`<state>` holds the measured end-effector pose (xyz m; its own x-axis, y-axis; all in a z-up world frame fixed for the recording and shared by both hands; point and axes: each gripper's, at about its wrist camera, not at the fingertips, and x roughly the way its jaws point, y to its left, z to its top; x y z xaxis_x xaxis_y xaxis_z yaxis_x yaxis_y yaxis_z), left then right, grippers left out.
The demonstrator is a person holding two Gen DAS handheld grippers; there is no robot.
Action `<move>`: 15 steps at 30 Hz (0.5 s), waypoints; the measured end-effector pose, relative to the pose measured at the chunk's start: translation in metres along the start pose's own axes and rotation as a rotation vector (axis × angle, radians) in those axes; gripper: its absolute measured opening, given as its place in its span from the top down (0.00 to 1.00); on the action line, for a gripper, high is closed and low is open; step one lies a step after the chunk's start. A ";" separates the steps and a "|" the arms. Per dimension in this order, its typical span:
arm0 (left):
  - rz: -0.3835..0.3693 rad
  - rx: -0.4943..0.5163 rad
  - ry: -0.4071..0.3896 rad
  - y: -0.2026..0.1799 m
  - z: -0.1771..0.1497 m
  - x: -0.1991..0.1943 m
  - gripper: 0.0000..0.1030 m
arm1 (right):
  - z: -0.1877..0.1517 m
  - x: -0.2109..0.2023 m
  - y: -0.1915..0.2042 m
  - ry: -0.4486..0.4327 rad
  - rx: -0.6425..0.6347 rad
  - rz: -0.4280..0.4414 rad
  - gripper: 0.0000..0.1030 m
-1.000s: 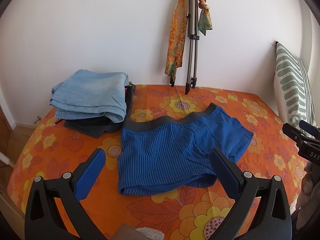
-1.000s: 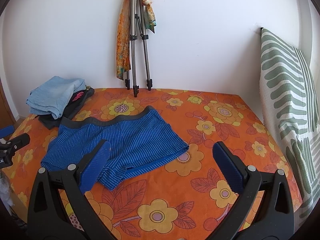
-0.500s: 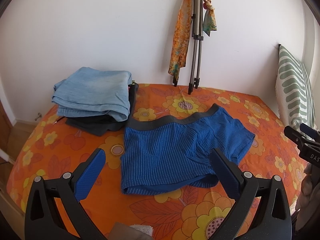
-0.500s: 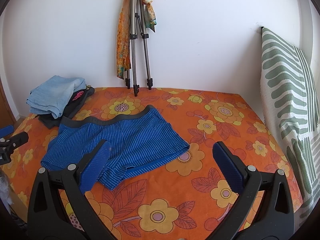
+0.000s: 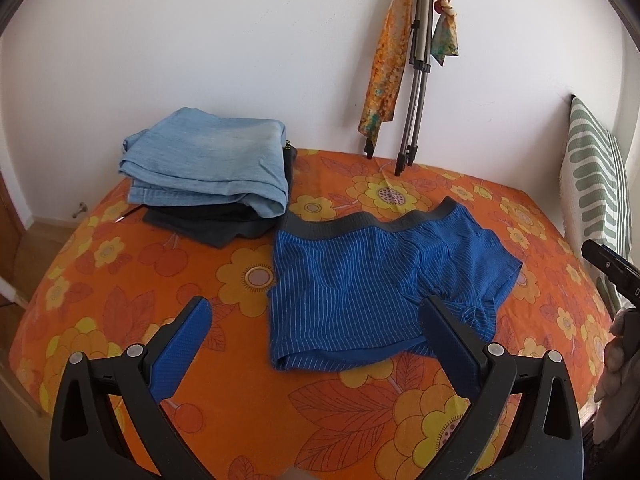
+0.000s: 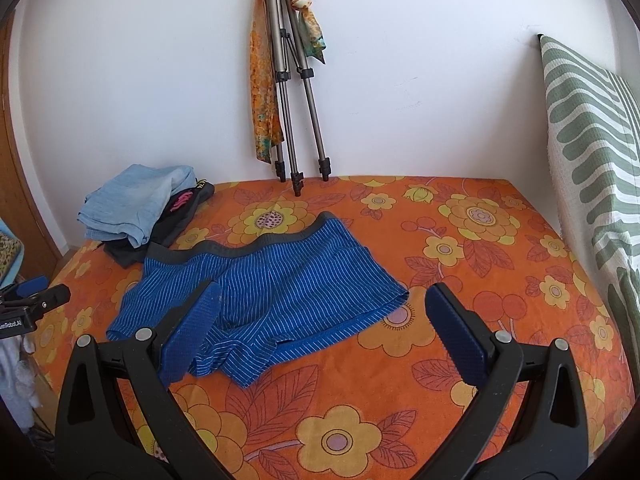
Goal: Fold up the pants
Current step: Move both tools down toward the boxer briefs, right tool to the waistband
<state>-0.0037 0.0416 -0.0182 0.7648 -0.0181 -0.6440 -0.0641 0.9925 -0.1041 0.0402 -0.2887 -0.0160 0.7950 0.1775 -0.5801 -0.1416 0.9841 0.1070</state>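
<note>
The blue pinstriped boxer shorts lie spread flat near the middle of the orange floral bedspread, grey waistband toward the wall and leg openings toward the cameras; laid out this way, both side edges are within reach for a fold. The leg nearest the right side is slightly rumpled and tucked under, so it probably wants smoothing first

The left gripper hangs above the near hem with its blue-padded fingers spread wide and nothing between them. The right gripper is likewise wide open and empty, hovering over the near right part of the shorts, one pad over the cloth and the other over bare bedspread. Neither touches the fabric, so the fold looks not yet begun

A stack of folded clothes, light blue denim on top of dark garments, sits at the far left, just beside the waistband corner, likely the pile of finished items. A tripod draped with a patterned scarf leans on the wall, and a green-striped pillow stands at the right edge
</note>
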 end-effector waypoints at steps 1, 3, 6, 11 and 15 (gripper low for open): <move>-0.002 -0.002 0.005 0.001 -0.001 0.000 0.03 | 0.002 0.003 -0.002 0.009 0.004 0.003 0.00; -0.012 -0.003 0.016 0.003 -0.004 0.001 0.05 | 0.006 0.007 -0.003 0.016 0.006 0.008 0.00; -0.034 -0.009 0.041 0.005 -0.007 0.004 0.11 | 0.014 0.013 -0.003 0.018 -0.002 0.008 0.00; -0.074 -0.038 0.083 0.009 -0.012 0.011 0.18 | 0.028 0.025 0.005 0.026 -0.034 0.019 0.00; -0.104 -0.069 0.113 0.015 -0.018 0.015 0.25 | 0.035 0.039 0.015 0.050 -0.057 0.048 0.00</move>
<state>-0.0042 0.0537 -0.0429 0.6931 -0.1379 -0.7075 -0.0352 0.9739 -0.2243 0.0897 -0.2672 -0.0092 0.7566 0.2226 -0.6149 -0.2128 0.9729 0.0903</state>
